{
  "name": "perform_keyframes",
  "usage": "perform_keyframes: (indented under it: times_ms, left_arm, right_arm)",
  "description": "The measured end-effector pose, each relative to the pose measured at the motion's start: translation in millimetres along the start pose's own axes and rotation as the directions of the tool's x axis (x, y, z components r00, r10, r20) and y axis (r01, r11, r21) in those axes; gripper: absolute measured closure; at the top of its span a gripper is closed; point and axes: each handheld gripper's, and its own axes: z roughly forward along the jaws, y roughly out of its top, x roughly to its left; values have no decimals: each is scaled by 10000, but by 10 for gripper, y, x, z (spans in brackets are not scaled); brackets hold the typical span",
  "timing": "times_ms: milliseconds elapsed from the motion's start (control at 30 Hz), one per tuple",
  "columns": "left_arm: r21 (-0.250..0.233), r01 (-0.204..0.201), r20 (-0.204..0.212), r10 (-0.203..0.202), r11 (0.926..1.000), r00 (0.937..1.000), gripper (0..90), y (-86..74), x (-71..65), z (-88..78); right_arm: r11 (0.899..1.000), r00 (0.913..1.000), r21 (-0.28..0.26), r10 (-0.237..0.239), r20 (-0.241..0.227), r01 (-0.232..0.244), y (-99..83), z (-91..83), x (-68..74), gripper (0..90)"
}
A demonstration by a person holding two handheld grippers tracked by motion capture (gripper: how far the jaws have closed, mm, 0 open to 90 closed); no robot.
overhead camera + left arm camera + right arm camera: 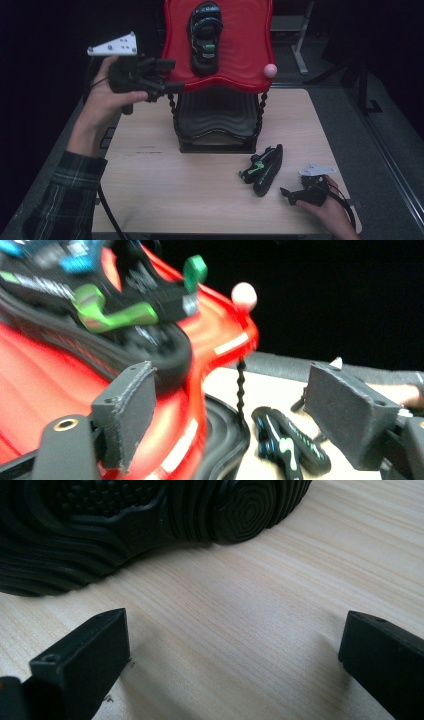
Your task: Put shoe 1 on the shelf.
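A black sandal with blue and green straps [205,37] [140,305] lies on the red top tray [245,45] [50,370] of a two-tier stand. Its mate [265,170] [290,445] rests on its side on the wooden table, right of the stand. My left gripper [172,75] [227,377] is held up at the tray's left edge, open, with nothing between its jaws. My right gripper [285,192] [235,625] sits low on the table just right of the second sandal, open; the sandal's black sole [125,520] lies a little beyond its jaws.
The stand has a black lower tray [215,112] [225,440] under the red one, on twisted black posts. A pink knob [270,70] [244,295] sits at the red tray's right front corner. The light wooden table [200,190] has bare room in front of the stand.
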Motion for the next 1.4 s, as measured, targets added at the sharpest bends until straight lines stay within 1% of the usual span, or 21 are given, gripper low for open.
perform_keyframes:
  times_ms: [67, 300, 400, 467, 500, 533, 600, 700, 833, 867, 900, 933, 1000, 1067, 1133, 1167, 1200, 1233, 1267, 1367, 1400]
  left_arm:
    - [36, 86, 40, -86, 10000, 10000, 188, -133, -83, 8]
    - [323, 278, 186, -284, 9991, 9994, 187, -543, -293, 26]
    - [391, 374, 244, -383, 9985, 9990, 187, -770, -381, 43]
    - [620, 486, 175, -498, 9969, 9986, 187, -953, -441, 65]
    - [660, 481, 157, -493, 9967, 9987, 188, -1016, -461, 72]
    - [760, 499, 198, -516, 9959, 9985, 188, -1114, -489, 84]
    - [943, 591, 255, -618, 9938, 9978, 188, -1239, -524, 101]
    - [1320, 728, 161, -755, 9886, 9970, 188, -1443, -593, 137]
    - [1789, 696, -42, -699, 9814, 9975, 185, -1674, -697, 188]
    - [1973, 690, -132, -677, 9779, 9976, 183, -1750, -731, 202]
    - [2069, 646, -135, -632, 9762, 9979, 183, -1795, -744, 209]
    - [2162, 689, -159, -671, 9739, 9976, 182, -1856, -764, 223]
    - [2533, 678, -289, -626, 9650, 9976, 183, -1970, -789, 248]
    - [2920, 648, -427, -547, 9542, 9976, 182, -2078, -810, 268]
    - [3158, 790, -507, -663, 9455, 9965, 182, -2200, -842, 285]
    - [3361, 960, -584, -811, 9369, 9950, 182, -2288, -857, 298]
    - [3485, 1111, -658, -939, 9307, 9934, 182, -2343, -863, 309]
    - [3695, 1223, -740, -1020, 9212, 9920, 182, -2413, -874, 322]
    - [3957, 1227, -764, -1006, 9101, 9920, 183, -2477, -883, 331]
    - [4445, 1358, -818, -1108, 8854, 9905, 182, -2639, -892, 338]
    - [4540, 1426, -909, -1135, 8795, 9894, 183, -2677, -892, 340]
  right_arm:
    - [10000, 10000, -2, 3, -7, -3, 0, 0, -1, 0]
    - [10000, 10000, -15, -32, -9, 32, 1, 3, -5, 0]
    - [10000, 10000, -40, -17, -23, 17, 1, 2, -9, 0]
    - [10000, 10000, -53, 3, -80, -4, 1, 1, -16, 0]
    - [10000, 9999, -58, 54, -110, -55, 1, -1, -18, 0]
    - [10000, 9999, -68, 60, -113, -61, 2, 0, -19, 0]
    - [10000, 10000, -59, 7, -71, -7, 3, 4, -15, 0]
    - [10000, 10000, -10, -23, -15, 23, 5, 6, -6, 0]
    - [10000, 10000, -36, -13, -85, 12, 12, 12, -22, 0]
    - [10000, 10000, -18, -2, -62, 2, 17, 15, -24, 0]
    - [10000, 10000, 1, -23, 11, 23, 21, 21, -22, 0]
    - [10000, 10000, -1, 41, 50, -41, 24, 24, -16, 0]
    - [10000, 10000, -2, 43, 51, -43, 23, 24, -16, 0]
    - [10000, 10000, -4, 49, 50, -49, 24, 23, -17, 0]
    - [10000, 10000, -8, 42, 39, -42, 21, 21, -18, 0]
    - [10000, 10000, -20, 72, 18, -72, 19, 18, -17, 0]
    - [9998, 9998, -30, 203, -50, -203, 19, 10, -17, 0]
    - [9996, 9996, -15, 275, -87, -275, 21, 4, -18, 0]
    - [9994, 9993, 28, 359, -129, -358, 22, -4, -18, 0]
    - [9993, 9991, 101, 368, -199, -366, 25, -30, -13, 42]
    - [9992, 9990, 110, 376, -253, -373, 27, -38, -12, 54]
